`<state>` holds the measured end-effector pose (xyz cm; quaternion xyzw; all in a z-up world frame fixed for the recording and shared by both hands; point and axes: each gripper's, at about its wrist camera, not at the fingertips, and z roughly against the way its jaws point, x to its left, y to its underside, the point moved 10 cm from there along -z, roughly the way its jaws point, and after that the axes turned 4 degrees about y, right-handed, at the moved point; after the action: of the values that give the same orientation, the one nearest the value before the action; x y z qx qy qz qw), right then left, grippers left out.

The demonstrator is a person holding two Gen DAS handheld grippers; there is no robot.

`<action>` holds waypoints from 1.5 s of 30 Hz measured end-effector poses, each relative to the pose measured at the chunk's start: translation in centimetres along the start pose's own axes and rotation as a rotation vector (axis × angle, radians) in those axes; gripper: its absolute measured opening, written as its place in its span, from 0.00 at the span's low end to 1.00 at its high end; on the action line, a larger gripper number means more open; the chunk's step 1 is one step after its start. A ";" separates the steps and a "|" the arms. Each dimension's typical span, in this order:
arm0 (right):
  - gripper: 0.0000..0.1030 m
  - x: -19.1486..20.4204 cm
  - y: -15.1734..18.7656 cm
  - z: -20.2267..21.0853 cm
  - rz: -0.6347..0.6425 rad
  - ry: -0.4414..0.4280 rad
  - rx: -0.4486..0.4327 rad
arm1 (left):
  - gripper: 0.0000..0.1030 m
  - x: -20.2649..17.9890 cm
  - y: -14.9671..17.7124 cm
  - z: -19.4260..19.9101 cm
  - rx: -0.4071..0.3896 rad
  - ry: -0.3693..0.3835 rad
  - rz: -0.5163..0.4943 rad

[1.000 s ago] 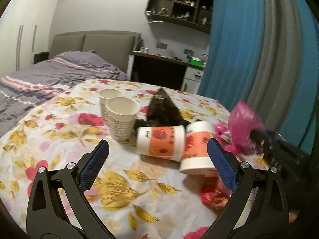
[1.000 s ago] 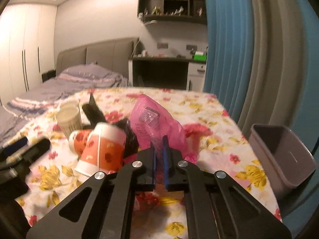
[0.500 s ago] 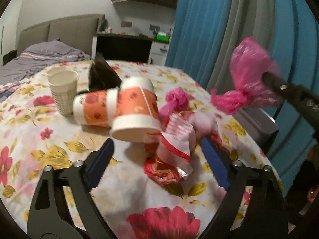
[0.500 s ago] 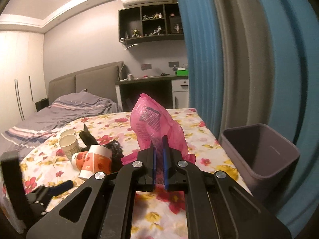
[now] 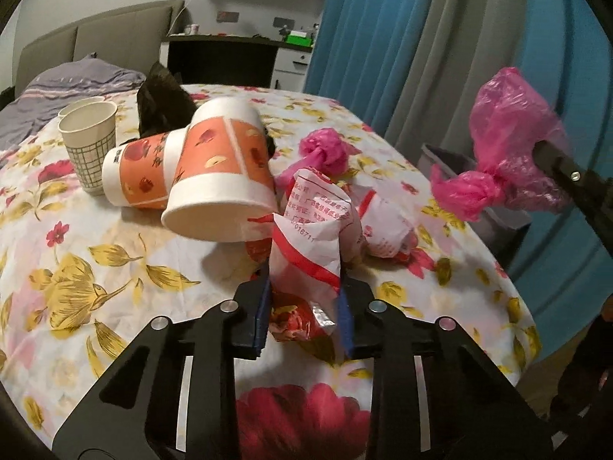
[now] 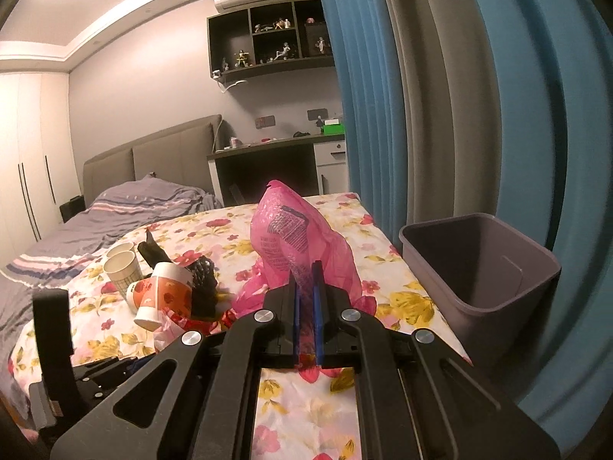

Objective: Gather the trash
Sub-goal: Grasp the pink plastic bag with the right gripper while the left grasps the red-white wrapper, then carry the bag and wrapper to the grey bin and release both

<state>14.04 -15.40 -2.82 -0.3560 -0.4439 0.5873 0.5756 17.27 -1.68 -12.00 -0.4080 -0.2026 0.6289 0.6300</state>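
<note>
The left gripper (image 5: 302, 310), low in the middle of its picture, has just been closing, and a crumpled white and red wrapper (image 5: 310, 230) now sits pinched between its blue pads on the flowery desk (image 5: 115, 268). A second ago it was wide with nothing inside. The right gripper (image 6: 305, 299) squeezes a pink bag (image 6: 295, 237), now up close to the grey bin (image 6: 482, 268) at the right. The bag looks ready to drop in.

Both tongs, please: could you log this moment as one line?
left tongs: just closed on wrapper | right tongs: shut on pink bag | bin: beside table
</note>
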 end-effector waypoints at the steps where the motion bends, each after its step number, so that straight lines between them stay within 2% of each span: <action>1: 0.06 -0.2 0.0 0.0 0.000 0.002 0.002 | 0.26 -0.4 -0.1 0.3 -0.007 0.010 -0.007; 9: 0.06 -1.2 0.1 0.8 -0.010 0.020 0.005 | 0.25 -2.8 -0.2 0.8 -0.014 0.074 -0.051; 12: 0.06 -1.5 0.0 1.1 -0.011 0.026 -0.001 | 0.25 -3.0 0.0 0.8 -0.012 0.072 -0.058; 23: 0.06 -2.1 -0.4 2.0 -0.021 0.050 -0.017 | 0.26 -5.8 0.6 0.7 0.000 0.136 -0.112; 32: 0.06 -2.7 -0.5 2.1 -0.031 0.053 -0.029 | 0.26 -6.2 0.3 0.6 -0.004 0.153 -0.132; 39: 0.06 -4.1 -0.7 2.2 -0.055 0.074 -0.046 | 0.26 -7.5 -1.4 1.1 -0.034 0.172 -0.149; 45: 0.06 -6.8 -1.7 2.3 -0.074 0.112 -0.077 | 0.26 -9.9 -4.8 0.6 -0.063 0.219 -0.148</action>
<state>13.08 -22.48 -1.04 -0.3935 -0.4462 0.5272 0.6067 18.55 -10.38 -5.38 -0.4779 -0.1818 0.5258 0.6797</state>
